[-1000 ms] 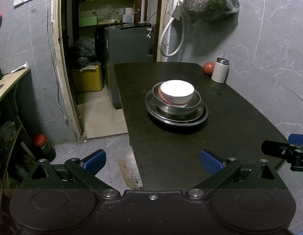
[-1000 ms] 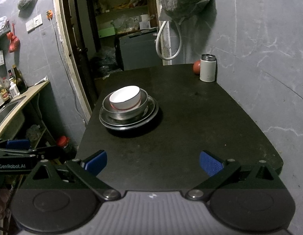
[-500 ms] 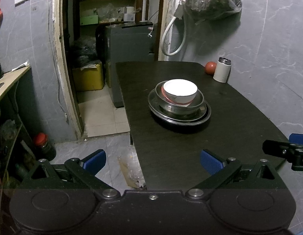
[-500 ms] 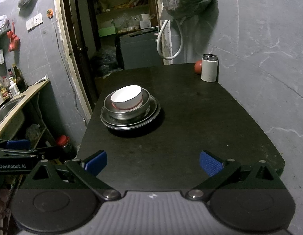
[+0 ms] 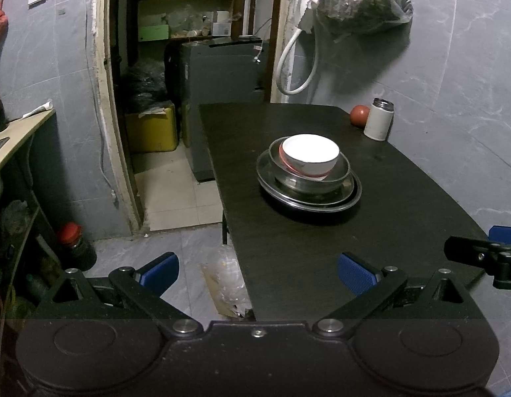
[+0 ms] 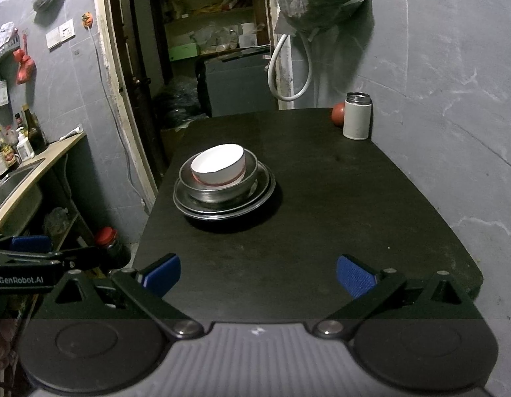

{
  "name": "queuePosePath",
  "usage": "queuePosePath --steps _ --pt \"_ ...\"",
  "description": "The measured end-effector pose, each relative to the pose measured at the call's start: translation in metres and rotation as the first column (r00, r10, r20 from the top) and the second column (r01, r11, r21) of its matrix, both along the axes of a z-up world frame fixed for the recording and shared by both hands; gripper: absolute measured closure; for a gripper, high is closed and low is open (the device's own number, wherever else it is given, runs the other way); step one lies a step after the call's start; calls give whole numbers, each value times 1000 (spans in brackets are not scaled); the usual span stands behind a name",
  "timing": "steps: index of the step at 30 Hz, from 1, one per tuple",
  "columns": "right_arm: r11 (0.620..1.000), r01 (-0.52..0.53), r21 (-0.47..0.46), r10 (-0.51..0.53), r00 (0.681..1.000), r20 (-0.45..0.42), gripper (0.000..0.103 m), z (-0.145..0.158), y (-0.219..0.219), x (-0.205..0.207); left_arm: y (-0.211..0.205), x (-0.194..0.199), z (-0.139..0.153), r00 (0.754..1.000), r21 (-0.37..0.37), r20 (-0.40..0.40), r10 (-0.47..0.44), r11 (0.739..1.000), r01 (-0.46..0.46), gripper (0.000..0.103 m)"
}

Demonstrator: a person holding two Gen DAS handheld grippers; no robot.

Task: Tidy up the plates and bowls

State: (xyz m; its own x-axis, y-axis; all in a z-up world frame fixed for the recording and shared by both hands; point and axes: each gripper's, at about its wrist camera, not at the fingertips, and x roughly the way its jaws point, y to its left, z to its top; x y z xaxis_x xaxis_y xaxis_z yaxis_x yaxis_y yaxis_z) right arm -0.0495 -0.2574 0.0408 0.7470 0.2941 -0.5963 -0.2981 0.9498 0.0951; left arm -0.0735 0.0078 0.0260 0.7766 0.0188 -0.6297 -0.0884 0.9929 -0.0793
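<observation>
We hold the left gripper [image 5: 257,269] and the right gripper [image 6: 258,269] level at the near edge of the black counter [image 6: 321,215], jaws spread wide, gripping nothing. Well ahead, the white bowl [image 6: 219,164] sits tilted in a steel bowl [image 6: 222,187] on stacked steel plates [image 6: 262,195].

Left hand-held gripper [image 5: 257,269] black with blue fingertip pads, silver screws, right hand-held gripper [image 6: 258,269] ribbed grey top, "GenRobot.AI" lettering
</observation>
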Motion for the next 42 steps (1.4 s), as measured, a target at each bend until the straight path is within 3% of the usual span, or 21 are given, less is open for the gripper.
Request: queuePosePath --steps 42 --pt "1000 -5 -15 5 1000 -6 0 0 4 6 4 1 -1 1000 -3 -1 -7 1000 7 1"
